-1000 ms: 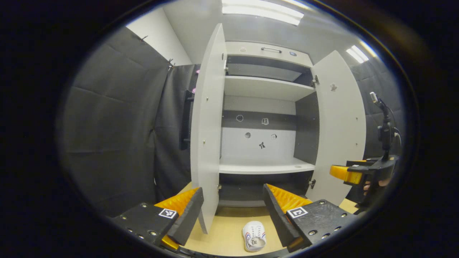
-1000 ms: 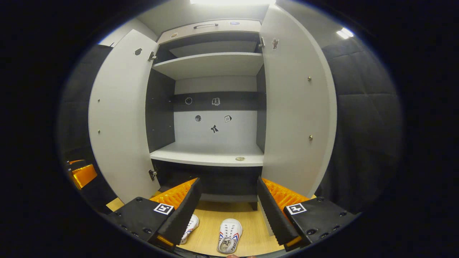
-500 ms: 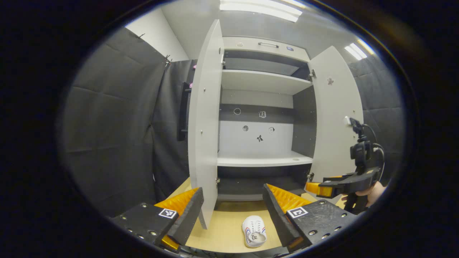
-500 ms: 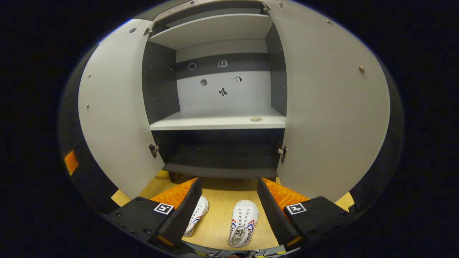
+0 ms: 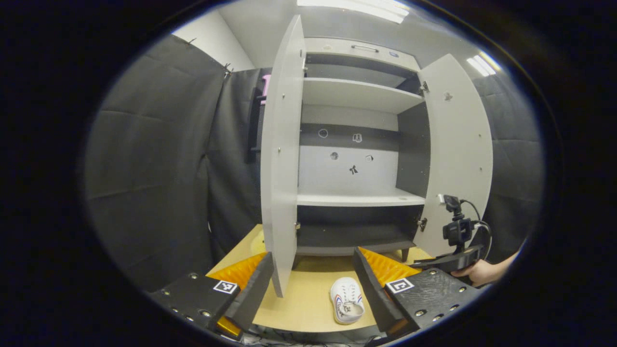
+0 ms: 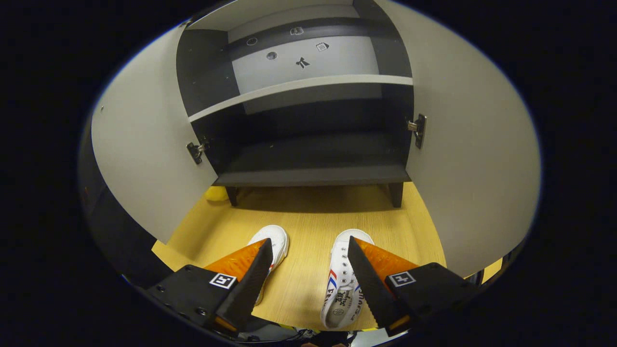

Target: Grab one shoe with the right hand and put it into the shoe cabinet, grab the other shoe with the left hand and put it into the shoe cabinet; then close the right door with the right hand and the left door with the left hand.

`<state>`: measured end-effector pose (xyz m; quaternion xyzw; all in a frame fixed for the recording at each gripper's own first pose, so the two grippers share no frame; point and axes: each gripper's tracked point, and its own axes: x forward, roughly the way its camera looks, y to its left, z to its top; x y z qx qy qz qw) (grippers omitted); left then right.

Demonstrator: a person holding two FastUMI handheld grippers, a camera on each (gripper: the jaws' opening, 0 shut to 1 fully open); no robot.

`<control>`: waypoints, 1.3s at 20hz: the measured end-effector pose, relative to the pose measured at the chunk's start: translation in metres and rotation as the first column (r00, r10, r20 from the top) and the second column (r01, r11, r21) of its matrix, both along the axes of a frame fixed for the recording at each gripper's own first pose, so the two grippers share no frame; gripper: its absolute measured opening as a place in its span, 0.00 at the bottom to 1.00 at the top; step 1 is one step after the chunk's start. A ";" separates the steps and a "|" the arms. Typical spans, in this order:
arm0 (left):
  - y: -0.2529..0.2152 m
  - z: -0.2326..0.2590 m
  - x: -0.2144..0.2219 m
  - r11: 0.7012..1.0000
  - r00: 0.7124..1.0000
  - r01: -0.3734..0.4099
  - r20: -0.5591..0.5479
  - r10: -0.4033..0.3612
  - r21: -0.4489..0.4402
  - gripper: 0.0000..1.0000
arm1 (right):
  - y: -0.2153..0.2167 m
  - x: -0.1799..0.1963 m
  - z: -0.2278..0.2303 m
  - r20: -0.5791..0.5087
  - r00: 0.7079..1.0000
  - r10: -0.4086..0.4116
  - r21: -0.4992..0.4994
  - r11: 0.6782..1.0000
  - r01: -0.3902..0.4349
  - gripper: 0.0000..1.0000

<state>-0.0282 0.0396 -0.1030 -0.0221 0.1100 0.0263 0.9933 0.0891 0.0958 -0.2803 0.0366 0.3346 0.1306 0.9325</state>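
Note:
Two white shoes with red and blue stripes lie on the wooden floor in front of the shoe cabinet. In the right gripper view, the right shoe is partly under my right finger and the left shoe peeks out beside my left finger. My right gripper hangs open just above them, holding nothing. My left gripper is open and empty, higher up, facing the cabinet; one shoe lies between its fingers on the floor. The right gripper, held by a hand, is low at the right.
Both cabinet doors stand wide open: the left door edge-on close ahead, the right door beyond. The same doors flank the shoes. The dark bottom shelf and white middle shelf hold nothing. A yellow object lies under the cabinet.
My right gripper has dropped and tilted down to the shoes on the floor. The left gripper has barely moved and stays open.

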 end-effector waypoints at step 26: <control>-0.004 -0.031 0.002 1.000 0.998 0.022 -0.053 -0.021 0.020 0.95 | -0.029 -0.007 -0.126 -0.235 0.971 -0.053 -0.359 0.933 -0.036 0.23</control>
